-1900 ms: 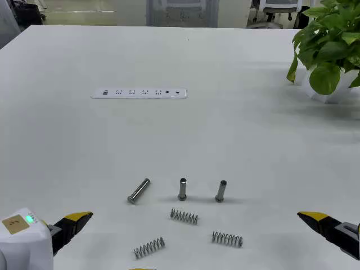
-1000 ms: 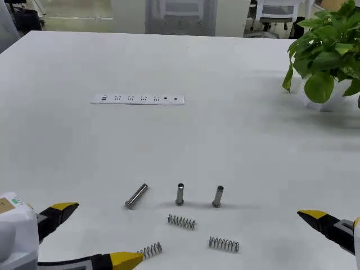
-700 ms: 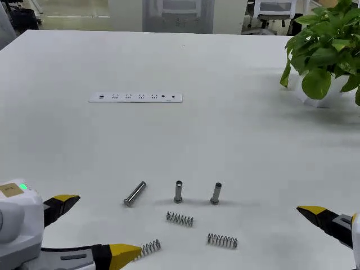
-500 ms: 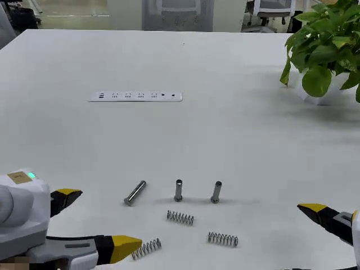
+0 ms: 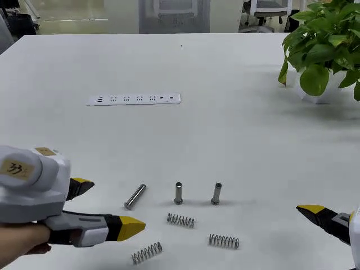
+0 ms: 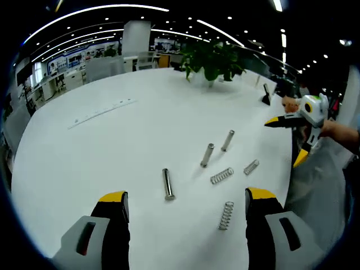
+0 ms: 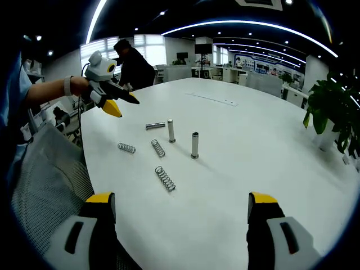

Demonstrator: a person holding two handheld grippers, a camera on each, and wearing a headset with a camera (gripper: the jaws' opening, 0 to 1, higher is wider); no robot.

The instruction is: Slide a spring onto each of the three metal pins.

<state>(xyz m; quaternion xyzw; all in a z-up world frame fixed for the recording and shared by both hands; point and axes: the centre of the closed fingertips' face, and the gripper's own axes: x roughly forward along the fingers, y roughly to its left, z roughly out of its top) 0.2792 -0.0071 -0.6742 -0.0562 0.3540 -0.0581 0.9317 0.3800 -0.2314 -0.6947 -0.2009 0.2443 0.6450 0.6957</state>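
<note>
Springs (image 5: 180, 220), three loose silvery coils, lie beside three shiny pins (image 5: 178, 193).

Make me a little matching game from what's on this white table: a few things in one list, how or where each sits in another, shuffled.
Things:
1. leftmost pin
2. middle pin
3. power strip
4. plant

States or places:
A. stands upright
B. at the far right, green leaves
C. lies on its side
D. white, flat, well beyond the pins

Pairs: 1-C, 2-A, 3-D, 4-B.
</note>
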